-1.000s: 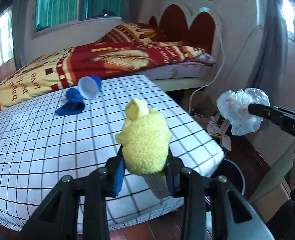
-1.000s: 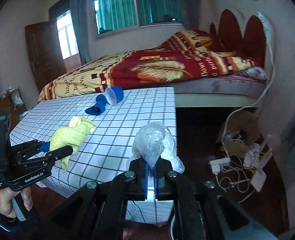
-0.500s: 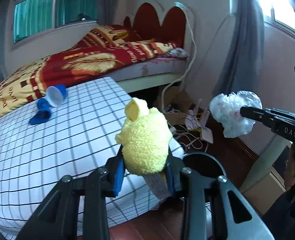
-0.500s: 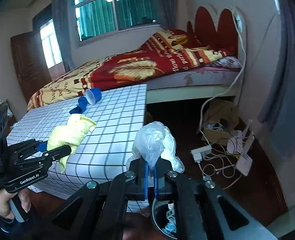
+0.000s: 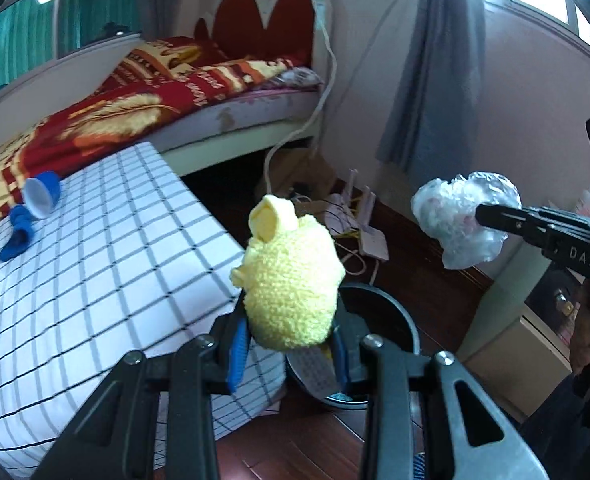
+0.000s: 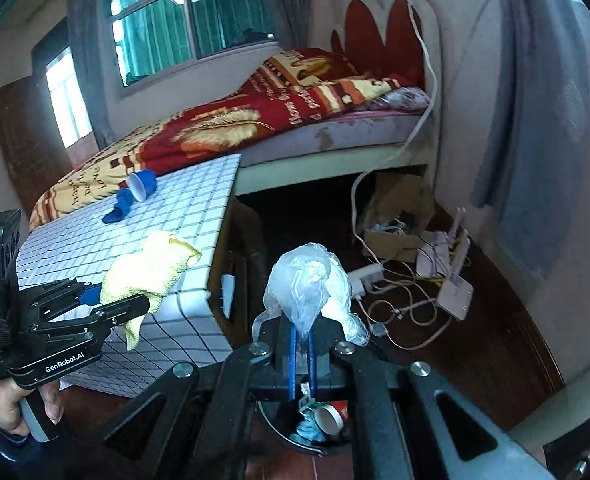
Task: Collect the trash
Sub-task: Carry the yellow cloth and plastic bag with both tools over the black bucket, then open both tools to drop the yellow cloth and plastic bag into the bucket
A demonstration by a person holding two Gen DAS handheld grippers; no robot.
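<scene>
While the bed with its red and gold patterned blanket [image 6: 231,128] fills the back, the white grid-checked table [image 5: 95,264] carries a blue paper cup [image 5: 41,199] on its side touching a blue cloth scrap [image 5: 15,236]; below its corner stands a round black bin [image 5: 387,320] holding a red cup [image 6: 333,416]; left gripper [image 5: 289,340] clamps a fluffy yellow cloth [image 5: 291,284], right gripper [image 6: 302,354] pinches a crumpled clear plastic bag [image 6: 309,292], both above the bin

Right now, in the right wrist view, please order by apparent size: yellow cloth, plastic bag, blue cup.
1. Plastic bag and yellow cloth: they look alike, and both are near the camera, so no ranking.
2. Blue cup: smallest, but farthest away.
</scene>
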